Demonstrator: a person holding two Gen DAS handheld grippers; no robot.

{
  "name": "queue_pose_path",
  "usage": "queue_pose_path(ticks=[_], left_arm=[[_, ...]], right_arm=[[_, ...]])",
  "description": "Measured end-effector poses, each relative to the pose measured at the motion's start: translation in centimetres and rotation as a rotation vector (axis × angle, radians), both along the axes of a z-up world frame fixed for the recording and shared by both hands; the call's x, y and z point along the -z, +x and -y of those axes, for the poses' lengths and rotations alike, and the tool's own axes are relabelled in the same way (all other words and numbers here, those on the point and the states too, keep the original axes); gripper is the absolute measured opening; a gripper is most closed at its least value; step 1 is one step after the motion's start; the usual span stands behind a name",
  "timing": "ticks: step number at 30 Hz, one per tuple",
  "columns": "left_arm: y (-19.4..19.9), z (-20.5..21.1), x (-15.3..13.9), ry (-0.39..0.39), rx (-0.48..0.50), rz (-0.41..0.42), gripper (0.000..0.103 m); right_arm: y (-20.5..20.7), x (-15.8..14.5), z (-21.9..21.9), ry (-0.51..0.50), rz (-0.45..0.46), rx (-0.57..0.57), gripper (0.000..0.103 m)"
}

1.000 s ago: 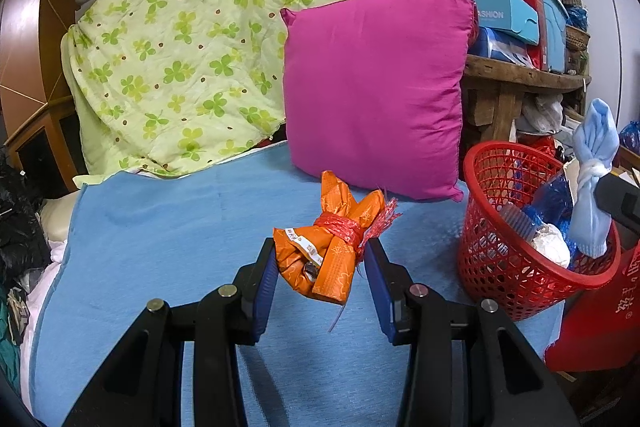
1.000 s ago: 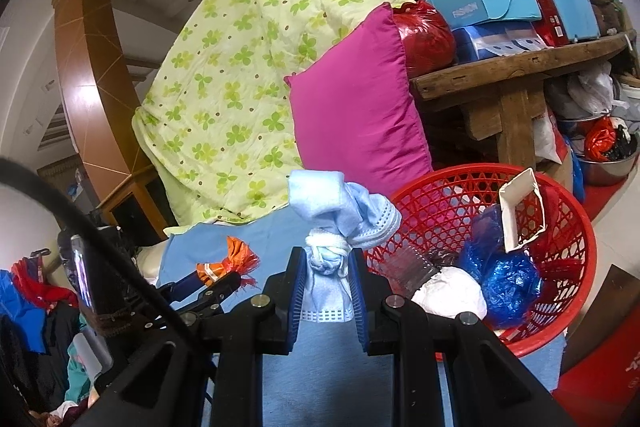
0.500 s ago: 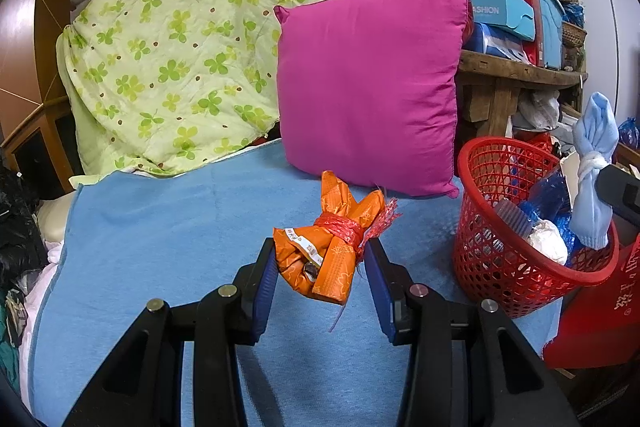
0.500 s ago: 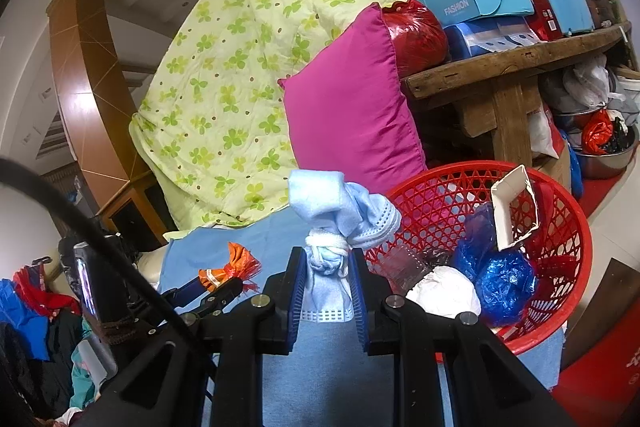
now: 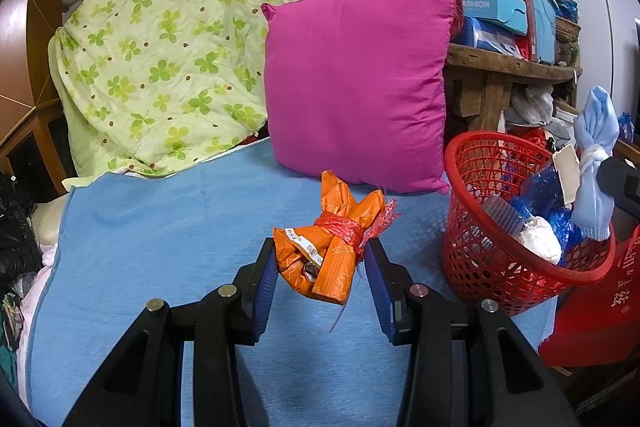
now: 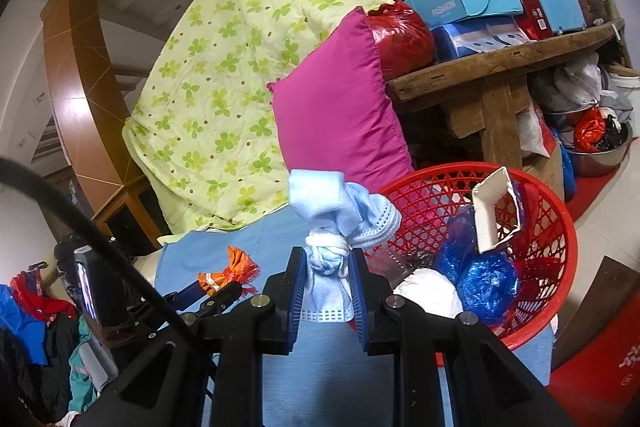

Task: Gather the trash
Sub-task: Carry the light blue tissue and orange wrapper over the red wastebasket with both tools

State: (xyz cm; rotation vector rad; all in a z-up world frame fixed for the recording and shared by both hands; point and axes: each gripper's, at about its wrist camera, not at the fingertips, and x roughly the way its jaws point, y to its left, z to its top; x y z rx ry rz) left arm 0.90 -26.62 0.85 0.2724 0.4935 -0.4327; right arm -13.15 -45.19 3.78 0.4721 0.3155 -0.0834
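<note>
My left gripper (image 5: 320, 259) is shut on an orange wrapper bundle (image 5: 332, 247) tied with red string, held above the blue sheet (image 5: 160, 235). In the right wrist view the same orange bundle (image 6: 230, 273) shows small at lower left. My right gripper (image 6: 328, 275) is shut on a knotted pale blue face mask (image 6: 332, 227), just left of the red mesh basket (image 6: 560, 227). The blue mask (image 5: 596, 163) also hangs over the basket (image 5: 480, 259) in the left wrist view. The basket holds blue plastic, white paper and a torn carton.
A magenta cushion (image 5: 356, 79) leans against a green clover quilt (image 5: 168, 39) behind the sheet. A wooden table (image 6: 500, 63) stacked with boxes stands behind the basket. A red bag (image 5: 596, 307) sits at the right; clothes (image 6: 28, 327) lie piled at the left.
</note>
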Motion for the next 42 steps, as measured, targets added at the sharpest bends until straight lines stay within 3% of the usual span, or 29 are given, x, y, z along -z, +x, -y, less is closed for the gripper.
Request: queue_pose_path(ticks=[27, 42], left_arm=[[-1.1, 0.6, 0.1, 0.007, 0.052, -0.003, 0.045], [-1.9, 0.6, -0.4, -0.031, 0.088, -0.017, 0.045]], right_arm=[[-0.7, 0.4, 1.7, 0.027, -0.014, 0.051, 0.024], [-1.1, 0.4, 2.2, 0.041, -0.006, 0.068, 0.024]])
